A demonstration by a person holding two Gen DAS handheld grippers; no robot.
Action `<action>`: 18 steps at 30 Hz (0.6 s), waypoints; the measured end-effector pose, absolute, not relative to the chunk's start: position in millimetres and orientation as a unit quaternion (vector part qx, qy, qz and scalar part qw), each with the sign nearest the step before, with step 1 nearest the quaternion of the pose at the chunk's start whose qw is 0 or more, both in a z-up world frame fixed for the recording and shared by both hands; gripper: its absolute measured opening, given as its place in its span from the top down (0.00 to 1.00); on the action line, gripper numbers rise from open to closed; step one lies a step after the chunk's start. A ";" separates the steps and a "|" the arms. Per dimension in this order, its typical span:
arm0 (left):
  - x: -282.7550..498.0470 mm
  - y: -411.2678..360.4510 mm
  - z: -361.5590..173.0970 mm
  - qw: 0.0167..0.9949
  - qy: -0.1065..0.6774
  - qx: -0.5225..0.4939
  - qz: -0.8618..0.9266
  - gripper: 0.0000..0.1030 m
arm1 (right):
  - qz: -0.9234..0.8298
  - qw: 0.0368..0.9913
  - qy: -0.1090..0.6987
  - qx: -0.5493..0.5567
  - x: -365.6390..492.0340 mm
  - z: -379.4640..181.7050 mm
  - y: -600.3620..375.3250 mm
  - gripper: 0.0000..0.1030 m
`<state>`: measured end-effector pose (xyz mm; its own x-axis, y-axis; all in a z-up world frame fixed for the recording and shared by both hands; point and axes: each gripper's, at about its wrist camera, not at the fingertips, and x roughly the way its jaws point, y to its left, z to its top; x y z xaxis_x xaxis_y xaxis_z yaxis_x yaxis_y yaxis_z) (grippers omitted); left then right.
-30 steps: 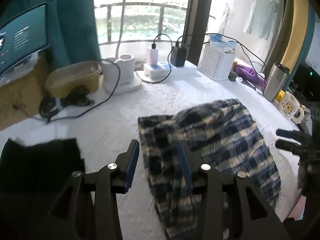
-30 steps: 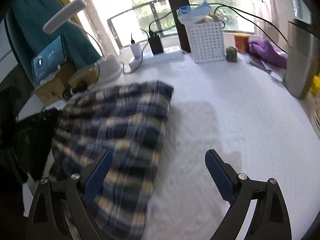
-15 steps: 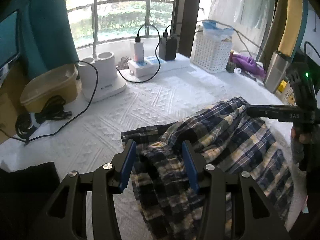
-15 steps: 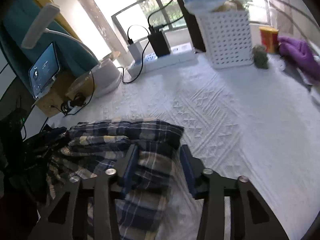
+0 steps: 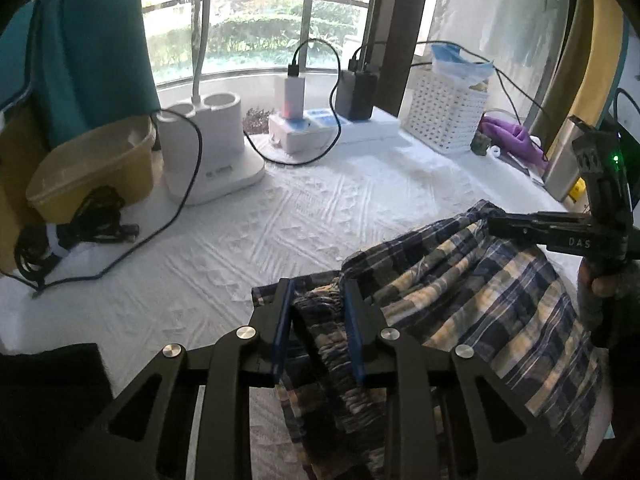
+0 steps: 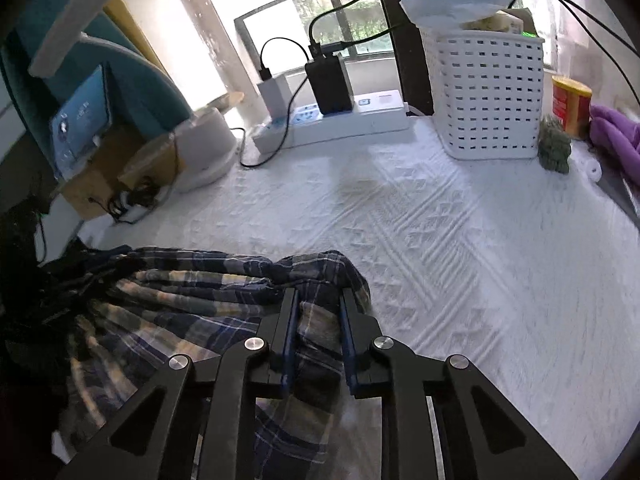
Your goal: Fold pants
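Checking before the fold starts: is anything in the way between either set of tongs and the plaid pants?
Nothing visible. Both the left tongs and right tongs are closing with bunched fabric of the plaid pants already between them.

The pants (image 5: 472,292) are plaid — navy and dark blue crossed with cream-yellow and white lines. They lie on a white bedspread (image 6: 460,248) embossed with triangle and stripe patterns. Both grippers' frames are black with blue pads (image 5: 282,332) — behind stand a white perforated basket (image 6: 488,92), a yellow tub (image 5: 100,164) and a teal curtain (image 5: 96,40).
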<state>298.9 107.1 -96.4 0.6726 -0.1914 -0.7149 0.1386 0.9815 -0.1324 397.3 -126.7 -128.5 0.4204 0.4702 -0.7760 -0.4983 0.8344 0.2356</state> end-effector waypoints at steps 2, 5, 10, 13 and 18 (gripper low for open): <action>300.3 106.2 -102.5 0.913 0.398 -0.026 -0.085 0.77 | 0.281 0.846 0.452 -0.020 399.1 -130.7 -126.6 0.80; 301.0 106.8 -104.8 0.913 0.399 -0.026 -0.083 0.76 | 0.262 0.854 0.450 -0.025 401.0 -131.0 -130.3 0.58; 300.4 114.5 -100.6 0.911 0.402 -0.044 -0.077 0.73 | 0.234 0.867 0.439 -0.022 396.9 -121.3 -147.3 0.50; 295.8 120.1 -92.1 0.914 0.397 -0.056 -0.064 0.73 | 0.194 0.885 0.422 -0.026 389.4 -109.1 -159.5 0.50; 278.9 127.4 -72.6 0.919 0.381 -0.083 -0.064 0.65 | 0.206 0.881 0.425 -0.006 370.5 -95.5 -179.3 0.50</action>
